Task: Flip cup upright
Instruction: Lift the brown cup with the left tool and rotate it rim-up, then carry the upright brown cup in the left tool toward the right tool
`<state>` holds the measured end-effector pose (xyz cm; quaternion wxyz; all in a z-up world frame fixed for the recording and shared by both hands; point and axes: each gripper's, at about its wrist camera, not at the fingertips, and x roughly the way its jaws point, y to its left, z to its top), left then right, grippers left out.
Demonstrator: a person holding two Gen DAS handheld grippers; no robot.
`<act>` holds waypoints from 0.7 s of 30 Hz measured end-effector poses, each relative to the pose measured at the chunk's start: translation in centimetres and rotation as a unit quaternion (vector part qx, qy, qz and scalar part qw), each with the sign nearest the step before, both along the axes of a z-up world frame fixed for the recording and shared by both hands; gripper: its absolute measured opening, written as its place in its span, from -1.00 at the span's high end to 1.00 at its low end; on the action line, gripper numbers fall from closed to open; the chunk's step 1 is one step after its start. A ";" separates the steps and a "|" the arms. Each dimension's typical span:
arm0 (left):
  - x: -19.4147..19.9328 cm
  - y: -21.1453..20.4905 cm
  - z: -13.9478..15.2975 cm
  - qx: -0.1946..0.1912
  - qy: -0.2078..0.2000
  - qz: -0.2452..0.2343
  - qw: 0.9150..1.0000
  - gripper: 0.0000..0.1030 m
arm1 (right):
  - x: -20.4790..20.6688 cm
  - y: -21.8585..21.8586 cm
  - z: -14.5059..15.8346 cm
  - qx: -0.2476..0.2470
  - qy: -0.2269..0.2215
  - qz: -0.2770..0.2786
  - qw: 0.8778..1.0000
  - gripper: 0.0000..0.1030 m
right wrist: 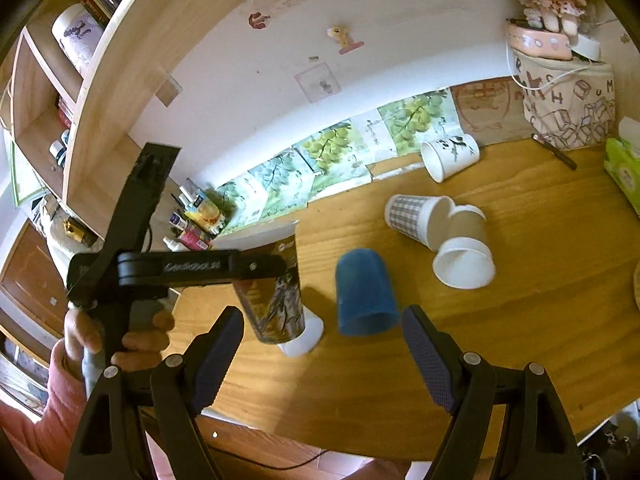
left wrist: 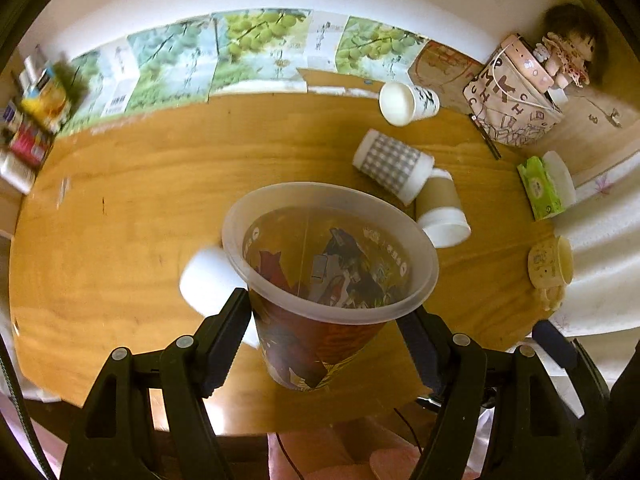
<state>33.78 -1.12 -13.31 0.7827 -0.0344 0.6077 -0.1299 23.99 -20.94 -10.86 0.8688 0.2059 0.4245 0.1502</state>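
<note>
My left gripper (left wrist: pixel 324 320) is shut on a printed cup with a frosted rim (left wrist: pixel 320 280) and holds it mouth-up above the wooden table (left wrist: pixel 140 200). The right wrist view shows the same cup (right wrist: pixel 276 288) held in the left gripper (right wrist: pixel 260 268), slightly tilted, above a white cup (right wrist: pixel 304 340). My right gripper (right wrist: pixel 320 340) is open and empty, just in front of a blue cup (right wrist: pixel 364 292) standing upside down. A checked cup (right wrist: pixel 412 216), a brown-sleeved cup (right wrist: pixel 464 256) and a white printed cup (right wrist: pixel 450 156) lie on their sides.
A patterned fabric bag (left wrist: pixel 512 108) with a doll on top stands at the back right. A green tissue pack (left wrist: pixel 540 188) and a cream mug (left wrist: pixel 548 264) sit at the right edge. Shelves (right wrist: pixel 60 100) and bottles (right wrist: pixel 192 220) are to the left.
</note>
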 end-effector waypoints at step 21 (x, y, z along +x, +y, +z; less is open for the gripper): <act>-6.3 -1.0 -5.6 -0.012 0.086 0.072 0.994 -0.49 | -3.7 -1.7 -2.7 -0.018 0.048 0.071 0.996 -0.60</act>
